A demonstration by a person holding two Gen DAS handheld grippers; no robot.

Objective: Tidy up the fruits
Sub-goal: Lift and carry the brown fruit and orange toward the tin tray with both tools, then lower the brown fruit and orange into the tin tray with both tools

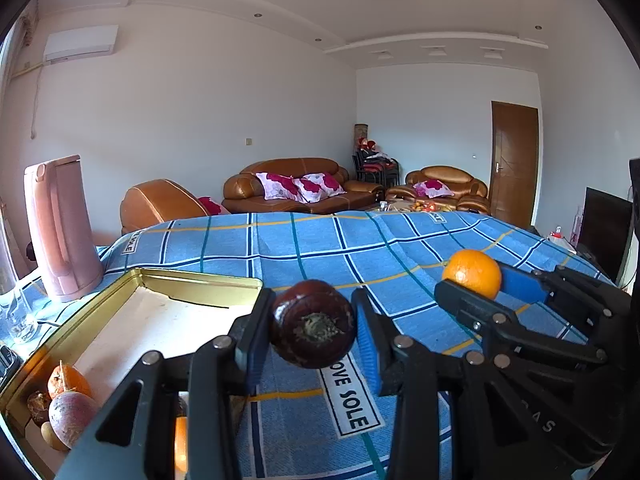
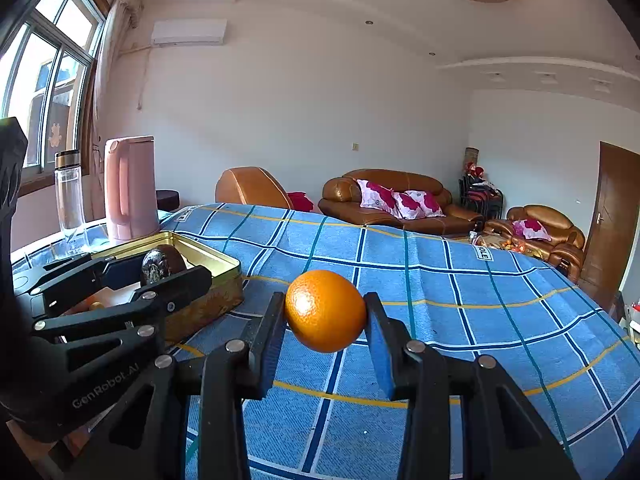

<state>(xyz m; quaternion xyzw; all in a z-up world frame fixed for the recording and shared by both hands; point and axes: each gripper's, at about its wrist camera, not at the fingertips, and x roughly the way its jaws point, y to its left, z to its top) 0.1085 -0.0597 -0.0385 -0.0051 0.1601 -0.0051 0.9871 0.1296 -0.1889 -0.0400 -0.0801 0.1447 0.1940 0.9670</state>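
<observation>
The tin [image 1: 192, 286] sits on the desk [image 1: 320, 248] and serves as landmark. Inside its near end lie several fruits [image 1: 68, 396]. Behind the tin stands a kettle [image 1: 60, 232], with a bottle [image 2: 71, 200] to the kettle's left. Right of the tin, above the desk, the left tool [image 1: 314, 322] carries a round fruit [image 1: 314, 322]. Further right, the right tool [image 2: 326, 312] carries an orange [image 2: 326, 312]. Sofas [image 1: 296, 184] stand beyond the desk.

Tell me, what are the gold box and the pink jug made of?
The gold box looks like thin metal, probably tin: its rim is shiny and mirrors the fruit beside it. The pink jug looks like smooth matte plastic with a moulded handle, though I can't be sure from here.
</observation>
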